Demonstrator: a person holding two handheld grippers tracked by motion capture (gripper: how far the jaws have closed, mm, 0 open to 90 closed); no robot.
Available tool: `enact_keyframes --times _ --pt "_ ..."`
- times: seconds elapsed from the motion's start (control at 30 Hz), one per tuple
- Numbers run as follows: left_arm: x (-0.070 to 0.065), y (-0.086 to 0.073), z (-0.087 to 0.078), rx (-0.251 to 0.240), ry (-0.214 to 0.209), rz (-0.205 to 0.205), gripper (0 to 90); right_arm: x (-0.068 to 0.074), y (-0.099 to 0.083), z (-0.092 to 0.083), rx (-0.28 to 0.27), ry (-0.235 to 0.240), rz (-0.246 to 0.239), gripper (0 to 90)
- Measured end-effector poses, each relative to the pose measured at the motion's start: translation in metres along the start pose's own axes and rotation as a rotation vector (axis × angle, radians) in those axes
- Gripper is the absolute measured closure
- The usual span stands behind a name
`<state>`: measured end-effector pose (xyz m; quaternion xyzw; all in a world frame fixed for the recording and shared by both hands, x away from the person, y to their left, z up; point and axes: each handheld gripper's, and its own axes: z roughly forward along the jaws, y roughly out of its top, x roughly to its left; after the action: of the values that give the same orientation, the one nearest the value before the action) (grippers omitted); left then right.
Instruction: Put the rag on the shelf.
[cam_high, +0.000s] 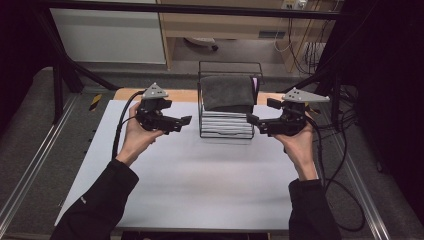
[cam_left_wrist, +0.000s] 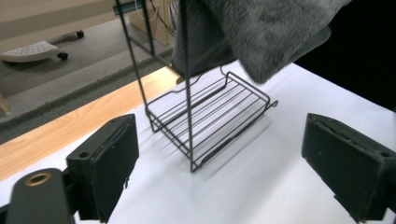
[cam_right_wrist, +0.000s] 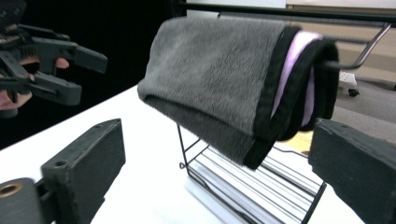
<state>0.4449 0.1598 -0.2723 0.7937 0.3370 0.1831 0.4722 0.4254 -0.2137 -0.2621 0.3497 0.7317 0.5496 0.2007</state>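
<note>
A folded grey towel (cam_high: 227, 92) with a black hem and a pink layer inside hangs over the top bar of a black wire rack (cam_high: 226, 131) at the back middle of the white table. My left gripper (cam_high: 186, 123) is open to the left of the rack, jaws pointing toward it with nothing between them. My right gripper (cam_high: 253, 123) is open on the rack's right side, also holding nothing. In the left gripper view the towel (cam_left_wrist: 261, 32) droops above the rack's wire shelf (cam_left_wrist: 210, 121). In the right gripper view the towel (cam_right_wrist: 224, 79) hangs just ahead, and the left gripper (cam_right_wrist: 77, 74) shows beyond.
The white tabletop (cam_high: 200, 180) stretches toward the person, with a wooden strip (cam_high: 125, 93) along its far edge. Black cables (cam_high: 340, 170) trail off to the right. Metal frame rails run along both sides of the table. A cabinet and a wheeled base stand on the floor behind.
</note>
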Motion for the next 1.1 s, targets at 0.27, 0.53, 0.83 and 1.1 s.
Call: enact_keyframes --times 0.27,0.53,0.83,1.1 --pt "0.007 -0.032 -0.014 0.02 0.004 -0.027 9.8 0.004 -0.023 -0.001 0.013 0.016 0.007 0.7" --pt "0.01 -0.066 -0.029 0.025 0.026 -0.021 9.9 0.004 -0.047 -0.001 0.025 0.033 0.018 0.6" --pt "0.013 -0.109 -0.035 0.035 0.033 -0.052 10.1 0.007 -0.078 0.002 0.068 0.05 0.032 0.6" --pt "0.016 -0.137 -0.038 0.042 0.041 -0.061 10.2 0.008 -0.107 0.003 0.098 0.059 0.056 0.6"
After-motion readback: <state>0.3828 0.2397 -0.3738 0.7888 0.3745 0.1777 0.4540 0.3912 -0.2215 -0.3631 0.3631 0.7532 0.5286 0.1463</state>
